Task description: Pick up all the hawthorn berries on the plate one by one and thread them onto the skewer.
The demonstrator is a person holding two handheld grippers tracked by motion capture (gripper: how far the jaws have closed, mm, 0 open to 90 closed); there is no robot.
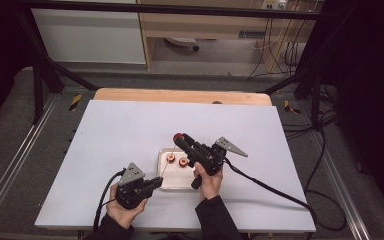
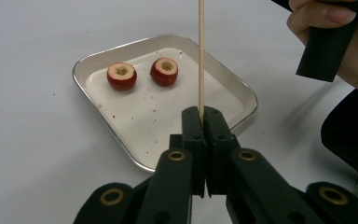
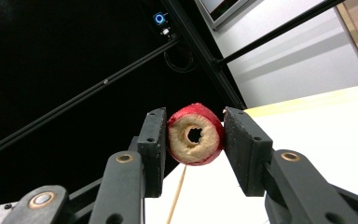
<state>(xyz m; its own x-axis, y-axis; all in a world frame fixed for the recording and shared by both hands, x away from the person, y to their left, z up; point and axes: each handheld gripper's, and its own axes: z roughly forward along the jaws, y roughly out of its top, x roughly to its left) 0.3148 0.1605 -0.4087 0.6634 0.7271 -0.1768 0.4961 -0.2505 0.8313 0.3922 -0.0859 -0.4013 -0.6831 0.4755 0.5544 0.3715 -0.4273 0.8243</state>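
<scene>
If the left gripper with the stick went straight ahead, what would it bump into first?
Probably the metal tray: the left gripper, shut on the skewer, points across it. Height is unclear, so it might pass over the rim, right of the two cored red fruits.

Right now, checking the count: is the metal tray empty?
No: two cored red fruit pieces lie in the shallow metal tray.

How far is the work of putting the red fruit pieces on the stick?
Done: nothing is on the wooden skewer yet. In hand: the left gripper clamps the skewer; the right gripper holds one cored red fruit piece. Left: threading it, then the two pieces in the metal tray.
</scene>
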